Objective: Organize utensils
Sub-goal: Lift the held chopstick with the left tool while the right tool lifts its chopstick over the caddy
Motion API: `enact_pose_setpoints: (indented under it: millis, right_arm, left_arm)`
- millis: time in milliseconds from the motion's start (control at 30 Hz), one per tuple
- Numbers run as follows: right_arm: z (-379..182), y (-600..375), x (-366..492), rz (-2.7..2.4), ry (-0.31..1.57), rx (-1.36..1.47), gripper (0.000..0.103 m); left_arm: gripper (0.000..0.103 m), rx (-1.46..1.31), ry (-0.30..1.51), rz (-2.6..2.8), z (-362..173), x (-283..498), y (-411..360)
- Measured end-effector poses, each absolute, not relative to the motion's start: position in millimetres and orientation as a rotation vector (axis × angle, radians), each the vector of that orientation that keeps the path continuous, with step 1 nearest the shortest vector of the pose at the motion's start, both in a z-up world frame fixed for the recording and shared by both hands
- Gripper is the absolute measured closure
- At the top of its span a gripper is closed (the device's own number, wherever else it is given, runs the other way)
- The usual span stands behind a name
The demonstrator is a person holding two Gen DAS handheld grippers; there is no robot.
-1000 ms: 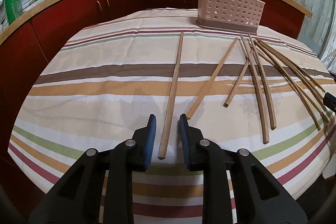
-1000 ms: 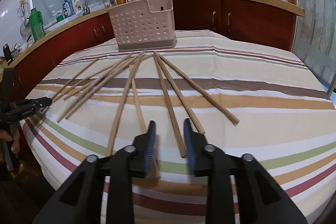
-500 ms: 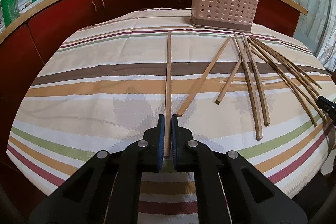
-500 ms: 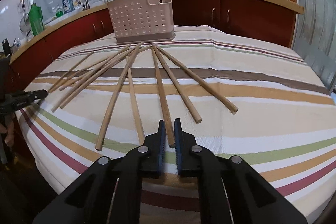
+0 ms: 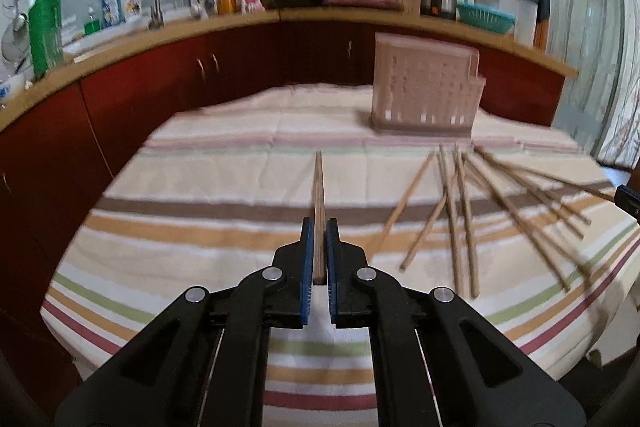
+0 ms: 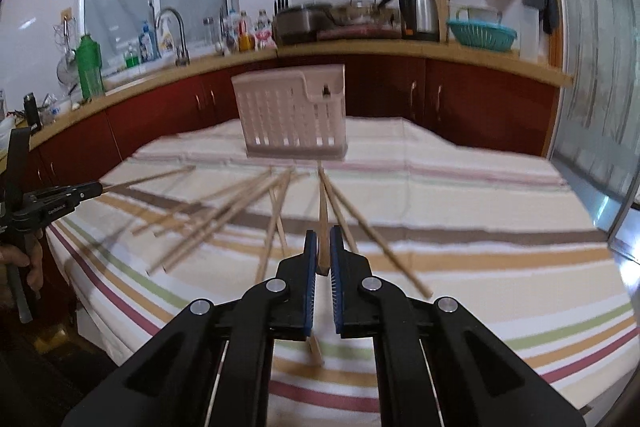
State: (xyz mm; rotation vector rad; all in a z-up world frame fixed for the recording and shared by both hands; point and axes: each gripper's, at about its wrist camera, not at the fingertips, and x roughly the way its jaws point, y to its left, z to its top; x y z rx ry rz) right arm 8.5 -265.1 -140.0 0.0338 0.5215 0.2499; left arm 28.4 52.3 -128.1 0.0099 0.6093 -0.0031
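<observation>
Left tongs (image 5: pixel 319 227) and right tongs (image 6: pixel 323 234) each grasp one chopstick near its end. Gripped so far back, a chopstick may swing and miss the holder (image 6: pixel 294 115).

Left gripper (image 5: pixel 319 227) and right gripper (image 6: pixel 324 235): each raised above desk, blue pads clamped on a chopstick.

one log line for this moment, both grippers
left gripper shut on chopstick | right gripper shut on second chopstick | holder ahead
</observation>
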Motion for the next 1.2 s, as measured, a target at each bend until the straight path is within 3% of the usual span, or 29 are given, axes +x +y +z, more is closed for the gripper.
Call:
enact_pose_setpoints:
  millis: [433, 1200]
  right_arm:
    - [-87.7, -267.5, 30.6, 0.268, 0.396, 0.062, 0.096]
    - [-50.1, -236.9, 119.7, 0.305, 0.294, 0.037, 0.096]
  left_arm:
    - [0.096, 0.014, 0.420, -0.007, -58.9, 46.3, 49.1]
    - [0.096, 0.002, 0.344, -0.004, -38.3, 115.5, 58.1]
